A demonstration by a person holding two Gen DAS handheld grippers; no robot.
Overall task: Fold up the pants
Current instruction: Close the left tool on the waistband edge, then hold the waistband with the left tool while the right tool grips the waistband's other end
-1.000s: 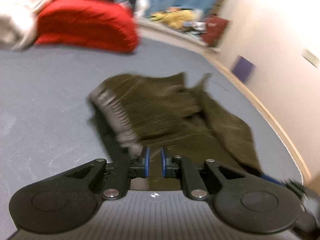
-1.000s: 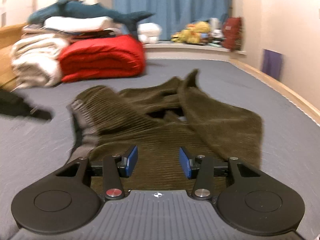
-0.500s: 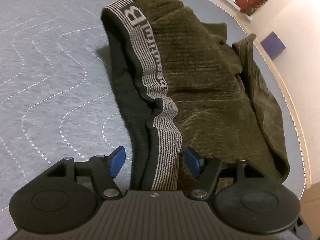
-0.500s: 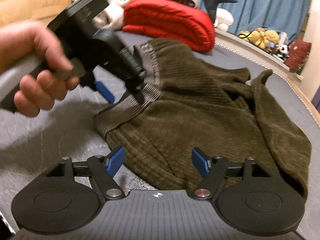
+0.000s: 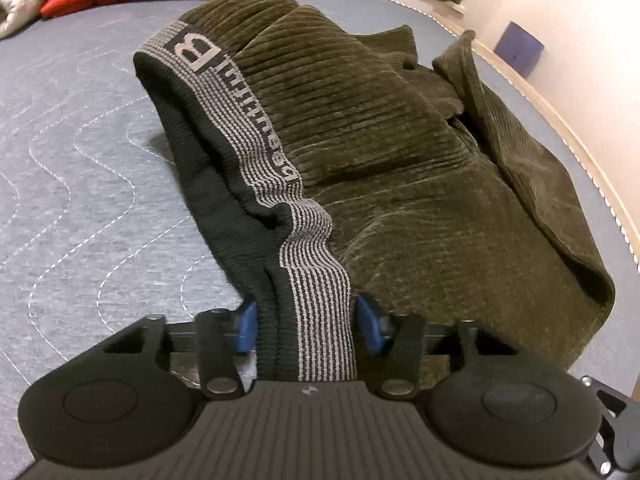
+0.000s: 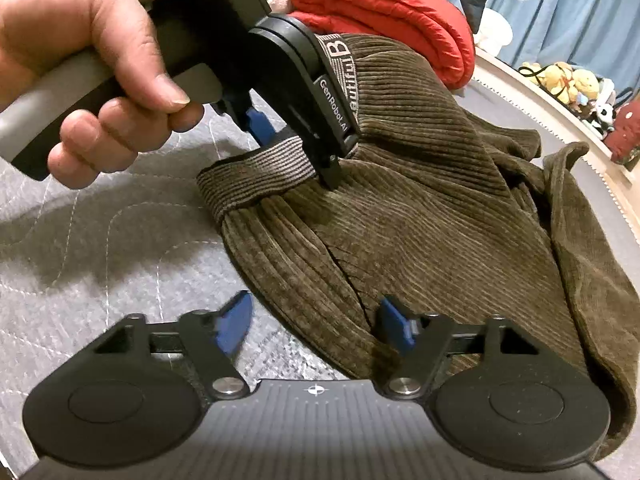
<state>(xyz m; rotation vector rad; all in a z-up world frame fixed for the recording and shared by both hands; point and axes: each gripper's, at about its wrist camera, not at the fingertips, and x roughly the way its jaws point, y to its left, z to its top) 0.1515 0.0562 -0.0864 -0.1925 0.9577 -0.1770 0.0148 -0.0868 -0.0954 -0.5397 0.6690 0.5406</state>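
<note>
- Both of my grippers have dropped toward the pants since a second ago, when they hung higher over the bed and the far wall and curtain filled the upper half of each view; now olive corduroy fills both frames.
- My left gripper [image 5: 306, 326] was nearly shut then; now its jaws straddle the striped waistband [image 5: 316, 280] and are closing on it, the blue pads [image 5: 245, 326] just beside the fabric on either side. I cannot tell whether they press it yet.
- In the right wrist view that same left gripper [image 6: 296, 136] sits in the upper middle of the frame, astride the waistband, with my left hand [image 6: 96, 80] wrapped round its handle at the upper left.
- My right gripper [image 6: 316, 326], at the bottom of its own frame, has its jaws apart and closing. The near edge of the pants [image 6: 420, 208] lies between them; the right pad touches the cloth, the left pad hangs over bare cover.
- The pants [image 5: 400, 168] lie crumpled on the grey quilted bed cover [image 5: 80, 168], waistband toward the centre-left, legs bunched to the right of each frame.
- A red folded quilt [image 6: 384, 12] lies beyond the pants at the top of the frame, well apart from them.
</note>
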